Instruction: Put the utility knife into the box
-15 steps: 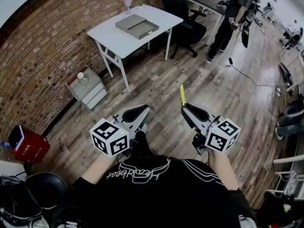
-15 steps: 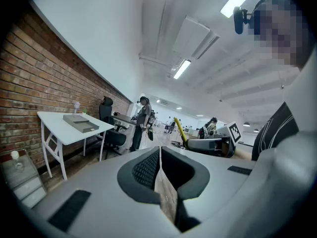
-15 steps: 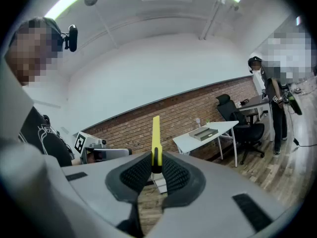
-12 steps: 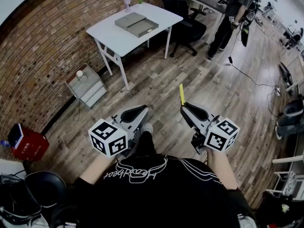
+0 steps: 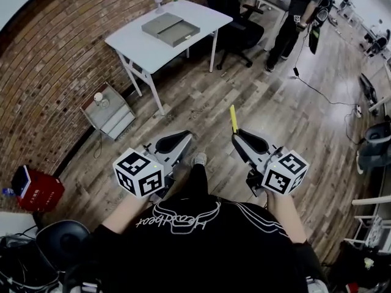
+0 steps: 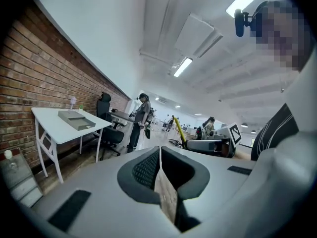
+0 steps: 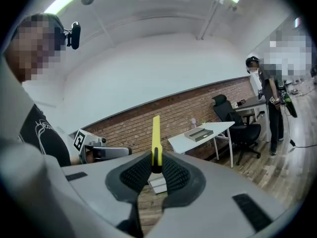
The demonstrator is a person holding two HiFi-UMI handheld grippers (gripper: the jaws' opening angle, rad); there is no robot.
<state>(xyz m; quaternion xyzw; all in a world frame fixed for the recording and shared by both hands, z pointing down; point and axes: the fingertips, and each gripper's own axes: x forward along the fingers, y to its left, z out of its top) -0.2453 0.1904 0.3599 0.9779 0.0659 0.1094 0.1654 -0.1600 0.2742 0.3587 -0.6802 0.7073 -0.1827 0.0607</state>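
Note:
A yellow utility knife (image 5: 233, 118) sticks up and forward out of my right gripper (image 5: 238, 137), whose jaws are shut on its lower end; in the right gripper view the knife (image 7: 156, 140) stands upright between the pads. My left gripper (image 5: 176, 141) is held beside it at waist height, jaws together with nothing between them (image 6: 159, 158). The grey box (image 5: 168, 28) lies on a white table (image 5: 137, 41) by the brick wall, well ahead of both grippers. The box (image 7: 197, 133) also shows far off in the right gripper view and, as the grey box (image 6: 76, 119), in the left gripper view.
A low grey side table (image 5: 110, 112) stands left of the white table. A black office chair (image 5: 235, 23) and a person (image 5: 294, 17) stand beyond the table's right end. A red crate (image 5: 33, 188) sits at the left. Wooden floor lies between me and the table.
The view has shifted forward a little: the table and box sit slightly nearer the top left, and a foot shows stepping ahead. Both grippers keep their pose, the knife still held.

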